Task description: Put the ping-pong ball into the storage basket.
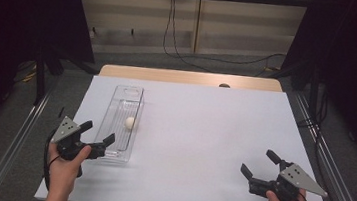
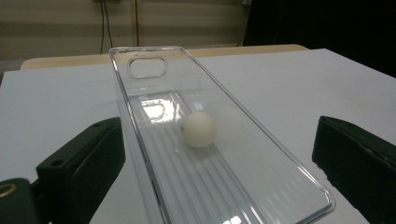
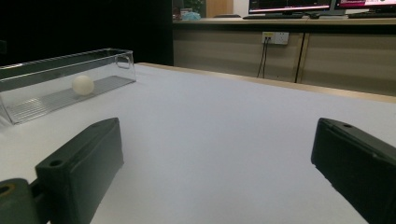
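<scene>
A long clear plastic tray [image 1: 119, 97] lies lengthwise on the left part of the white table. A small white ball [image 1: 130, 122] rests inside it, near its middle. In the left gripper view the ball [image 2: 199, 129] sits on the ribbed floor of the tray [image 2: 280, 154]. My left gripper [image 1: 98, 131] is open at the tray's near end, its jaws standing on either side of that end. My right gripper [image 1: 259, 162] is open low over the bare table at the front right, with nothing between its jaws. From the right gripper view the tray [image 3: 28, 70] and ball [image 3: 83, 85] lie far off to the left.
The white table top [image 1: 203, 128] has a wooden strip along its far edge. Black curtains hang at both sides. Metal rails run along the floor left and right of the table, and cables hang on the back wall.
</scene>
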The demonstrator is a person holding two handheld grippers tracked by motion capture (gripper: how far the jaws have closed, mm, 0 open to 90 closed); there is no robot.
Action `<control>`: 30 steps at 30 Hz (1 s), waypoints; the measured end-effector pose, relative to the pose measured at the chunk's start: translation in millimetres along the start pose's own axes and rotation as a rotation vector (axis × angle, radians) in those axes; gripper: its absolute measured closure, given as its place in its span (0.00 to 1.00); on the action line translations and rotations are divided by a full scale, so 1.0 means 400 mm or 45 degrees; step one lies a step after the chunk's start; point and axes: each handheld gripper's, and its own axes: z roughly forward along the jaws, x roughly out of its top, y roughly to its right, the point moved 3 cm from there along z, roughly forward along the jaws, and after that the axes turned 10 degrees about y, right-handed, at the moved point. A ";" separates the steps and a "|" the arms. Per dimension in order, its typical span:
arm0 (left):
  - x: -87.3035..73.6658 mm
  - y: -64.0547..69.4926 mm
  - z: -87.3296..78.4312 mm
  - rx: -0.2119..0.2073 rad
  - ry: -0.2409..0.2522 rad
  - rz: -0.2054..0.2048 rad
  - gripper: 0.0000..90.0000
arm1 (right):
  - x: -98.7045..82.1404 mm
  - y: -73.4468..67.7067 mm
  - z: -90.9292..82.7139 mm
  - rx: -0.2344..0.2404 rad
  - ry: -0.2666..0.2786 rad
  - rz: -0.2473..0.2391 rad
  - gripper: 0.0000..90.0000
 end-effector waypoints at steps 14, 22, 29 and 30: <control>-0.017 -0.007 -0.028 -0.005 0.013 -0.019 0.03 | 0.000 0.001 0.000 -0.002 0.003 0.003 0.02; -0.030 -0.016 -0.046 0.022 0.033 -0.022 0.03 | 0.000 -0.001 0.000 0.003 0.003 -0.001 0.02; -0.031 -0.018 -0.057 0.029 0.058 -0.025 0.03 | 0.002 0.001 -0.002 0.006 0.004 -0.001 0.02; -0.032 -0.020 -0.059 0.018 0.050 -0.015 0.03 | 0.002 0.001 -0.002 -0.001 0.006 0.003 0.02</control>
